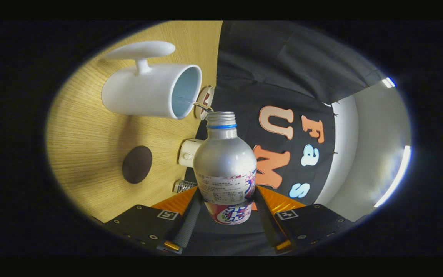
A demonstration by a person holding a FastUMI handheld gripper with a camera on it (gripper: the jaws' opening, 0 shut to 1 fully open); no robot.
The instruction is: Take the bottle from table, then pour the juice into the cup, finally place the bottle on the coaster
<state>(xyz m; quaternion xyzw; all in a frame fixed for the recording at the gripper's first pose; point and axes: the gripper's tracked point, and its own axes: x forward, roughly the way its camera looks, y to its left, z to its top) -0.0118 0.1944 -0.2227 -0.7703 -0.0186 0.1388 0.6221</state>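
My gripper [227, 192] is shut on a silver bottle [225, 161] with a printed label, both fingers pressing its lower body. The bottle has no cap; its threaded neck with a blue ring [221, 126] points ahead of the fingers. The gripper is rolled, so the wooden table [87, 138] stands like a wall beside the bottle and the bottle lies roughly level with it. A white cup [148, 92] with a handle stands on the table, its open mouth [185, 92] close to the bottle's neck, slightly off to one side. A dark round coaster [137, 164] lies on the table beside the cup.
A small white round object [188, 152] and a small metallic piece [183, 186] sit at the table's edge near the bottle's body. A round wooden disc [205, 102] shows behind the cup's rim. The black cloth wall [283, 69] hangs beyond.
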